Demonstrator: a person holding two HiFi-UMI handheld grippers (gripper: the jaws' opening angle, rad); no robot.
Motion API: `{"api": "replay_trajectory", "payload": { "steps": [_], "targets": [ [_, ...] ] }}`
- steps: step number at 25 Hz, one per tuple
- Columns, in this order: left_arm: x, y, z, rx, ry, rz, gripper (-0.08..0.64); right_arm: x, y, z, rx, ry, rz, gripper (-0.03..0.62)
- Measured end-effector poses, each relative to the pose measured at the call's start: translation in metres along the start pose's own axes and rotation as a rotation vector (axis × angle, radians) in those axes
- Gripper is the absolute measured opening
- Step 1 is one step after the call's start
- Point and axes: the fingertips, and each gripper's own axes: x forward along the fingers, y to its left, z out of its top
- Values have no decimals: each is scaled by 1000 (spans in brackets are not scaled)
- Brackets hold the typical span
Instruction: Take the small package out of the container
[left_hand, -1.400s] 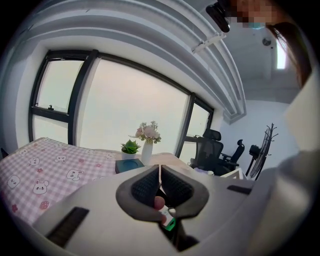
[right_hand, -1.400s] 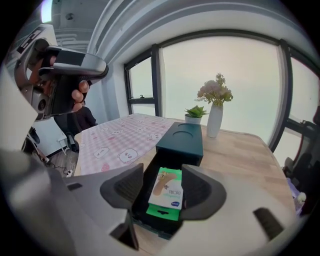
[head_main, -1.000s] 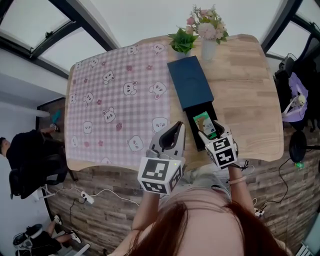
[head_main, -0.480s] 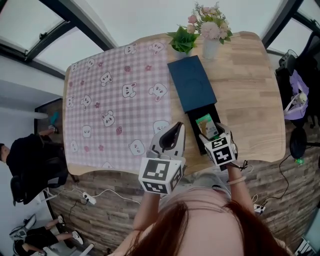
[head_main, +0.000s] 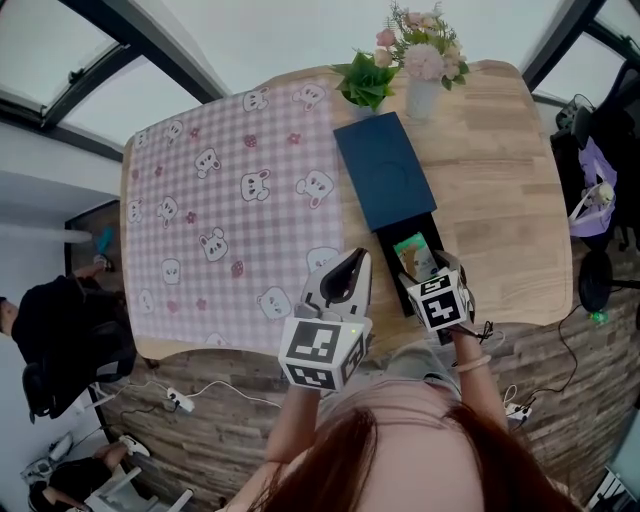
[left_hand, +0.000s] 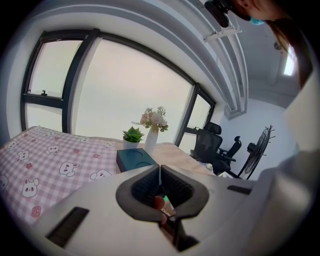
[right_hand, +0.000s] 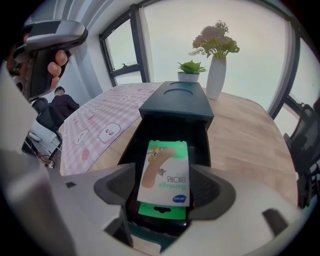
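steeply down-tilted right gripper (right_hand: 165, 190) at the container (right_hand: 175, 102) near end, jaws just spread wide, released, small package (right_hand: 165, 165) between them, left gripper (left_hand: 160, 185) clenched, to its left

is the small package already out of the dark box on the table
No, the small package sits inside the pulled-out drawer of the dark box.

Small package (right_hand: 166, 170) between just-widened claw (right_hand: 165, 188) jaws
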Motion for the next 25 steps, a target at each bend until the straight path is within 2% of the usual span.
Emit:
{"api": "replay_trajectory", "payload": {
  "steps": [4,14,25],
  "targets": [
    [4,1,-1,-9,6,-17,17,4,-3,1,1,29,-27,334],
    [12,4,2,-19,13,-47,17,18,-1,2,-1,85,-36,333],
    [10,9,4,-28,5,-36,17,21,0,2,-14,83,-51,339]
  ]
}}
